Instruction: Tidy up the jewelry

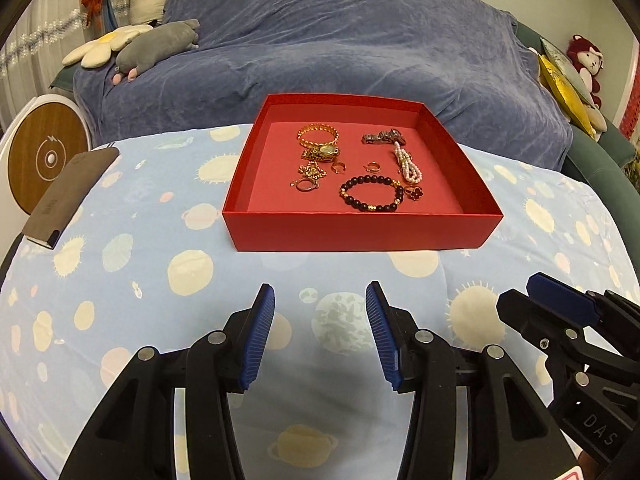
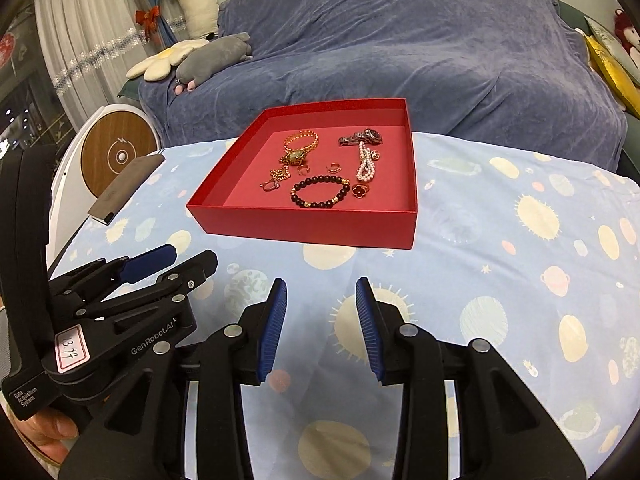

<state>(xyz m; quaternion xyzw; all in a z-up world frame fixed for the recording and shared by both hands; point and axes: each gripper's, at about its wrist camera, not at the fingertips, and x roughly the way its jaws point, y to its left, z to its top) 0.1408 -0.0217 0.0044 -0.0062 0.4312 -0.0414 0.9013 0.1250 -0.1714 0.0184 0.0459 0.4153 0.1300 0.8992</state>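
Observation:
A shallow red box (image 1: 360,232) (image 2: 312,226) stands on the planet-print cloth. Inside lie a gold watch (image 1: 320,142) (image 2: 300,146), a silver watch (image 1: 382,137) (image 2: 360,137), a pearl bracelet (image 1: 408,164) (image 2: 366,166), a dark bead bracelet (image 1: 370,194) (image 2: 320,192), a red clover ring (image 1: 414,192) (image 2: 360,191), a gold chain (image 1: 310,174) (image 2: 278,178) and small rings. My left gripper (image 1: 320,332) is open and empty, short of the box. My right gripper (image 2: 322,328) is open and empty, beside it.
A grey flat case (image 1: 68,196) (image 2: 124,188) lies at the table's left edge. A round white and wood device (image 1: 44,156) stands left of it. A sofa under a blue cover (image 1: 340,48), with plush toys, is behind.

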